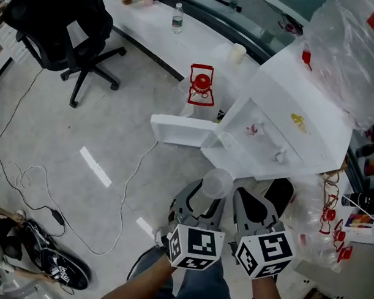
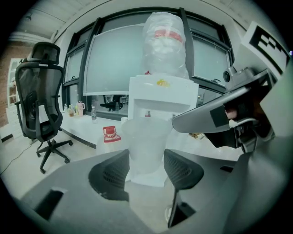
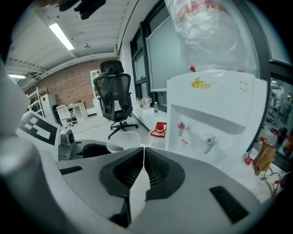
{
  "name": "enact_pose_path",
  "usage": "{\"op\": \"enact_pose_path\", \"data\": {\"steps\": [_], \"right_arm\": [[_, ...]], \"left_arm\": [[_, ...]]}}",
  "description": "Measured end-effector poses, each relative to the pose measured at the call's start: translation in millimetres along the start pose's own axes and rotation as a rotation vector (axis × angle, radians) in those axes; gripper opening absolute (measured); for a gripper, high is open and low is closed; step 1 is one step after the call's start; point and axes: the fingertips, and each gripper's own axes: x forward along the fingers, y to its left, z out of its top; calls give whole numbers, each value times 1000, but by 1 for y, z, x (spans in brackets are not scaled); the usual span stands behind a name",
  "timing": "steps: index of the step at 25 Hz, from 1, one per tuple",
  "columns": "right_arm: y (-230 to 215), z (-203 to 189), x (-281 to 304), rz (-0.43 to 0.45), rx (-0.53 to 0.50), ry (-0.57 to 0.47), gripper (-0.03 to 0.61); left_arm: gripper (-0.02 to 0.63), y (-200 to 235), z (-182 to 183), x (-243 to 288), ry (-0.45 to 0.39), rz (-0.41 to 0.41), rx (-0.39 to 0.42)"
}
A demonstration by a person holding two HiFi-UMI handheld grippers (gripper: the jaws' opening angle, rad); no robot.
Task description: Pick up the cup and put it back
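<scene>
Gripping: the left tool (image 2: 146, 163) is closed on a translucent plastic cup (image 2: 145, 141), one dark ribbed pad against each side of its lower wall.
Cup position: upright and in the air, directly in front of the white water dispenser (image 1: 296, 123), touching neither its ledge nor the floor.
Right tool: the right tool (image 3: 143, 170) has its jaws together with nothing between them, and is held just beside the left tool, on the dispenser's side.
Done so far: the pick-up appears complete, since only the left tool supports the cup.
Left to do: the return; the cup has yet to be set down and released. The pictures do not show where it belongs, though the dispenser's ledge below the taps is a likely place.
Dispenser markings: a small yellow logo on the upper front panel and a small red-and-white sticker near the taps, both too small to read.
Bottle markings: the upturned water bottle wrapped in clear plastic (image 3: 208, 32) on top of the dispenser carries a red band of print, illegible.
Tool markings: black-and-white square patterns on each tool's cube, with no words.
Other items: a red-and-white container (image 1: 201, 85) on the floor beside the dispenser, its lettering unreadable, and a small clear bottle (image 1: 177, 18) on the white surface beyond the dispenser.
</scene>
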Motion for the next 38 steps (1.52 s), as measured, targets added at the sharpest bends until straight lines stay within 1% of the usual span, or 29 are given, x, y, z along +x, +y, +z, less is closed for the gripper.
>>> {"op": "enact_pose_path", "data": {"steps": [7,11,15,19,23,27,32,38], "right_arm": [[-33,-66,71,24,-39,15,21],[-51,-110,110,33,-71,28,21],[-71,-148,146,29,-74,32,21],[-88,-182,177,23,-77,38,21],[-107,-214,202,4,-93,45,21],[-124,-237,228,-3,-100,37,21],[-144,-266,266,1,-129,26,21],[-167,-289,297,-16,-102,-12,21]], "left_arm": [[241,9,-66,76,-15,9,-3],[241,11,-110,115,-22,7,-11],[241,8,-146,156,-34,-8,3],[241,12,-179,197,-43,-8,-7],[241,19,-205,239,-65,-22,-20],[241,24,-223,280,-90,-27,-26],[241,18,-256,332,-84,-46,-7],[241,17,-284,378,-100,-70,-7]]}}
